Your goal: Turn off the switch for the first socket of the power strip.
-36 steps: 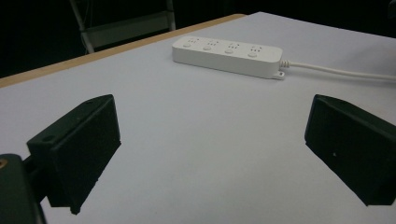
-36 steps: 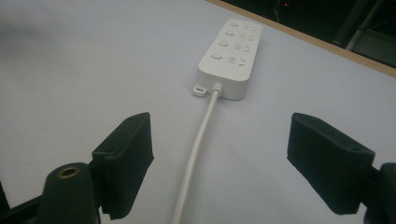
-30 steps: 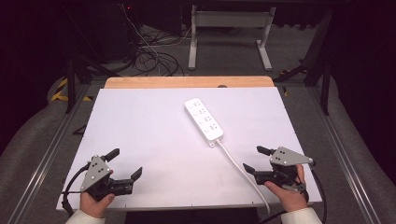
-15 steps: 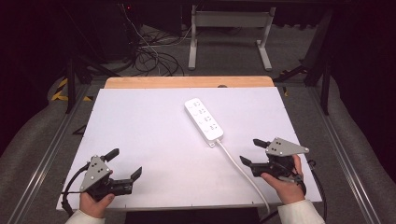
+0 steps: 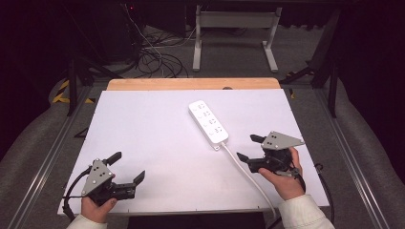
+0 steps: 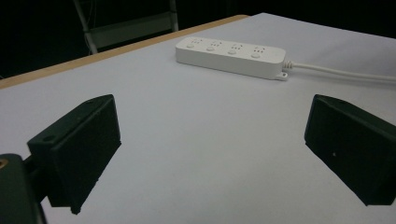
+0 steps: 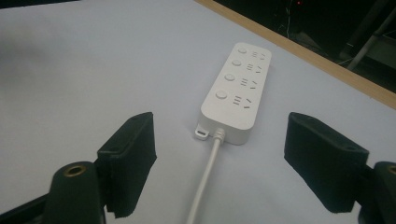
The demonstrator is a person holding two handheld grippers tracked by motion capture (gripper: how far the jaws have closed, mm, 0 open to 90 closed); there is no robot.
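A white power strip (image 5: 208,122) is lying flat just above the centre of the high view, running diagonally from upper left to lower right on the white table (image 5: 143,133). It is showing 4 round buttons, each beside a socket group. Its white cable (image 5: 248,176) is leaving the lower end and trailing toward the bottom edge of the frame, right of centre.

The right gripper (image 5: 249,147) is sitting at the lower right of the high view, just beside the strip's cable end, with its 2 jaws spread wide and gripping nothing. In the right gripper view the strip (image 7: 237,94) is lying between and beyond the jaws, apart from both.

The left gripper (image 5: 126,167) is resting at the lower left, well apart from the strip, jaws likewise spread wide and empty.
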